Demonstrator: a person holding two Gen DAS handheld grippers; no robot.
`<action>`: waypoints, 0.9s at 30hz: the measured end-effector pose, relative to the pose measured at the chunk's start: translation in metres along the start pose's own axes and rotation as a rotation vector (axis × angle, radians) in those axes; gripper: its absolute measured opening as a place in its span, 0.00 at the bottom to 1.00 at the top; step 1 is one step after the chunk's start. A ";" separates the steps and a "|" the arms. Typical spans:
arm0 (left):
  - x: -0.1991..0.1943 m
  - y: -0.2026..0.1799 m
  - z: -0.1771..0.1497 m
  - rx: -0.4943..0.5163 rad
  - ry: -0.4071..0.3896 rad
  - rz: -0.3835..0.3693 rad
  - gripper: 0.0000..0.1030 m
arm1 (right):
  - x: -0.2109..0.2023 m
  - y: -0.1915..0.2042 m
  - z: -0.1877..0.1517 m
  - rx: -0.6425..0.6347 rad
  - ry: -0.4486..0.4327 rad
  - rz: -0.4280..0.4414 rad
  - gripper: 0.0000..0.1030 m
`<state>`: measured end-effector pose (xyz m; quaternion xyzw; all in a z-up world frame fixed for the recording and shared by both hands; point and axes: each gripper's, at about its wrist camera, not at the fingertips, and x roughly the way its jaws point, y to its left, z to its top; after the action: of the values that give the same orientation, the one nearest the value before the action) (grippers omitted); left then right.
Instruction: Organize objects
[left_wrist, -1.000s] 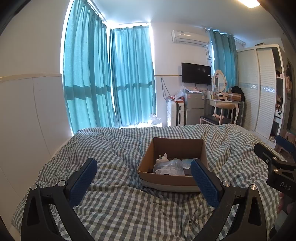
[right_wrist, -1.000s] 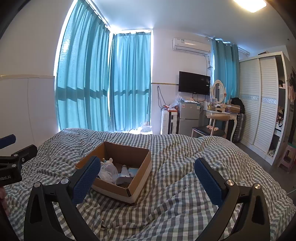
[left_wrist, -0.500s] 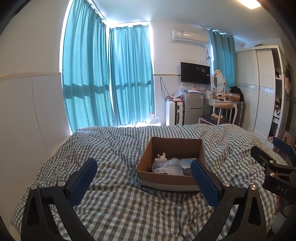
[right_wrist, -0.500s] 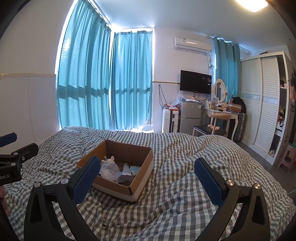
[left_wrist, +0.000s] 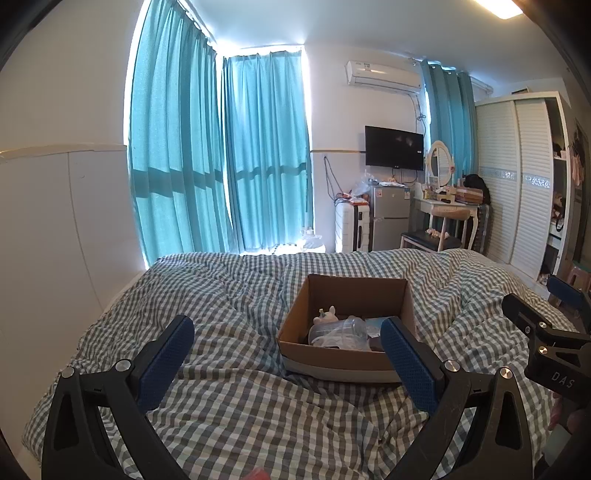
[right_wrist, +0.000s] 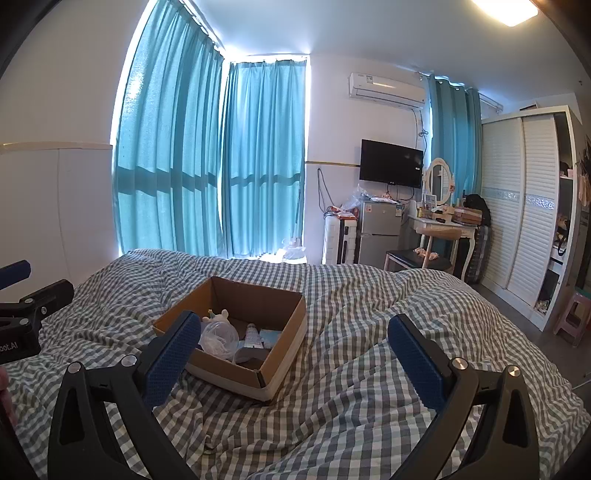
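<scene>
The open top of the cardboard box (left_wrist: 347, 363) is unobstructed from above, though its floor is crowded by a clear plastic bag (right_wrist: 218, 338) and small items. Open checked bedding (left_wrist: 229, 398) is found all around it. The left flank is bounded by a white wall (left_wrist: 55, 240).

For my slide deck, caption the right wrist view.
Open right hand-held gripper above checked duvet, cardboard box ahead.

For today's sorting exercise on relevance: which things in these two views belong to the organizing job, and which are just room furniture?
Part of the job:
cardboard box on the checked quilt
clear plastic cup, small white toy and tube inside it
left tongs and right tongs, both open and empty

Just lying about:
television
small fridge
dressing table
wardrobe
</scene>
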<state>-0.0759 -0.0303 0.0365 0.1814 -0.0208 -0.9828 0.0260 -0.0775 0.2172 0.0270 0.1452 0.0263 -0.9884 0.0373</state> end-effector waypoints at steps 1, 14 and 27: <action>0.000 0.000 0.000 -0.002 0.003 0.004 1.00 | 0.000 0.000 0.000 0.002 -0.002 -0.001 0.99; 0.000 0.002 -0.003 0.013 -0.002 0.018 1.00 | -0.001 0.003 -0.001 -0.011 0.003 -0.004 0.99; -0.002 0.002 -0.004 0.024 -0.009 0.013 1.00 | 0.001 0.004 -0.005 -0.011 0.006 -0.003 0.99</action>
<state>-0.0723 -0.0324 0.0340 0.1771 -0.0338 -0.9832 0.0301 -0.0768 0.2134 0.0222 0.1479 0.0321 -0.9878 0.0367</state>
